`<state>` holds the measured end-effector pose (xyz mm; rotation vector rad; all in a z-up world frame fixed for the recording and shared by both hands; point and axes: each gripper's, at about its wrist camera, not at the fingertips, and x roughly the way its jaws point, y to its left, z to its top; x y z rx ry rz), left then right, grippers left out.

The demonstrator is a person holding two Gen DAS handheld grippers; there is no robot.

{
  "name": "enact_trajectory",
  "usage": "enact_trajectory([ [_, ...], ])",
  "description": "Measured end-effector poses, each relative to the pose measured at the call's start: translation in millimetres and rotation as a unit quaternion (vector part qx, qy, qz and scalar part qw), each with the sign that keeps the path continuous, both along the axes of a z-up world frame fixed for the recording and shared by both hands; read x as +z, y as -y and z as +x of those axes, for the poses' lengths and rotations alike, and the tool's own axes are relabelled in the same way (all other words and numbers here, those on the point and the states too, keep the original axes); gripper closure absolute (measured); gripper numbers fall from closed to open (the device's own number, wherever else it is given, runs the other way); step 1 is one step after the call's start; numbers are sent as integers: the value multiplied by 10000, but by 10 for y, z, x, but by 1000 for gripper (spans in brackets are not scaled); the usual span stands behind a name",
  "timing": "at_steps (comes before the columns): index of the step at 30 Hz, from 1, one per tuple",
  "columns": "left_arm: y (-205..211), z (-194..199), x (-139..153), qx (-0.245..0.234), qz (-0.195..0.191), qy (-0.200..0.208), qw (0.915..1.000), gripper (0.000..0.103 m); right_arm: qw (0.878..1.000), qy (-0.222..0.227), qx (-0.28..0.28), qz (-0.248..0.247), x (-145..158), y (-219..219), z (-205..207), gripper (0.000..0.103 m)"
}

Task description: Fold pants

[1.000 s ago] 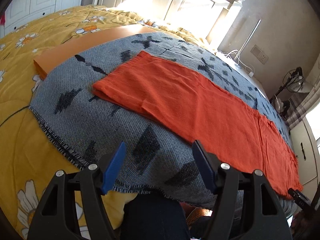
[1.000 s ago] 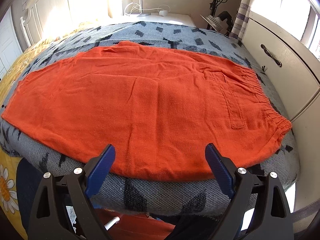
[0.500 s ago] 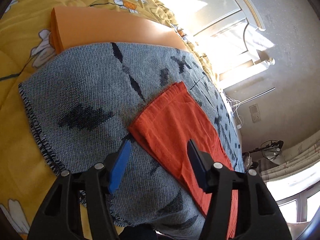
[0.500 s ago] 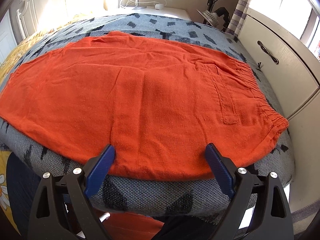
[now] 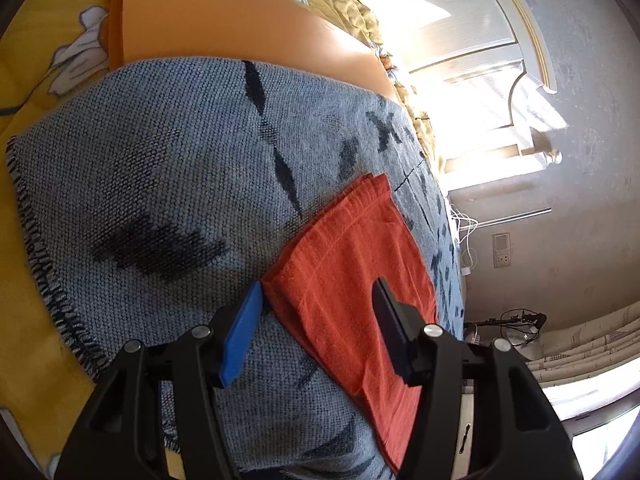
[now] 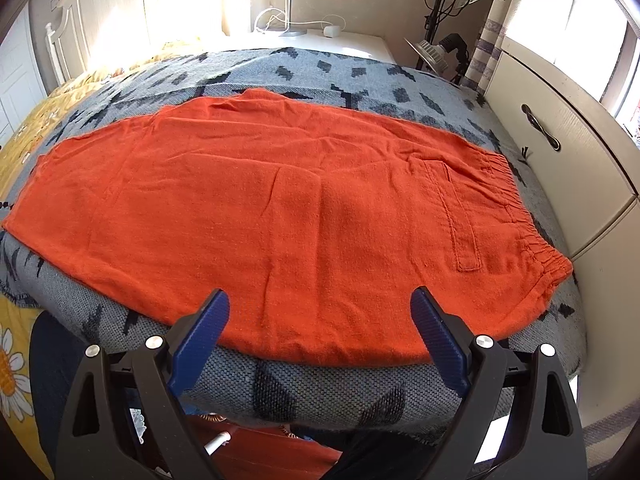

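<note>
Since a second ago our left gripper (image 5: 318, 312) has closed in on the cuff end of the orange pants (image 6: 280, 216), jaws wide. Pants lie lengthwise-halved on the grey blanket (image 6: 360, 76); cross folds remain. Right gripper (image 6: 320, 320) hovers wide, empty.

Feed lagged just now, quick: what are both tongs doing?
Left tongs: open, empty, at the leg-end corner of the orange pants.
Right tongs: open, empty, at the pants' near edge.

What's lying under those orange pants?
The pants lie flat on a grey patterned blanket, which shows all around them. That blanket covers a yellow flowered quilt and an orange sheet. What is directly beneath the pants is hidden.
</note>
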<state>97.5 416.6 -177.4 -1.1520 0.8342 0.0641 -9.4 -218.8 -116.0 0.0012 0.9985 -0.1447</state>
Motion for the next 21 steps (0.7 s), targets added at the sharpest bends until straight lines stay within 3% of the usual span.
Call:
enact_trajectory([
  [4, -76, -3, -73, 119, -251, -15, 9996, 59, 10000, -53, 3, 39, -36, -9, -3, 15],
  [8, -175, -107, -262, 370, -1148, 282, 9923, 67, 9999, -75, -12, 114, -52, 12, -18, 15],
  [13, -104, -138, -292, 231, -1253, 408, 9910, 67, 9998, -118, 8, 153, -77, 6, -9, 15],
  [17, -64, -209, -351, 429, -1707, 338, 9838, 67, 9996, -139, 34, 247, -109, 1, -5, 15],
  [21, -6, -88, -282, 387, -1441, 197, 9886, 69, 9991, -247, 94, 332, -171, -38, 23, 15],
])
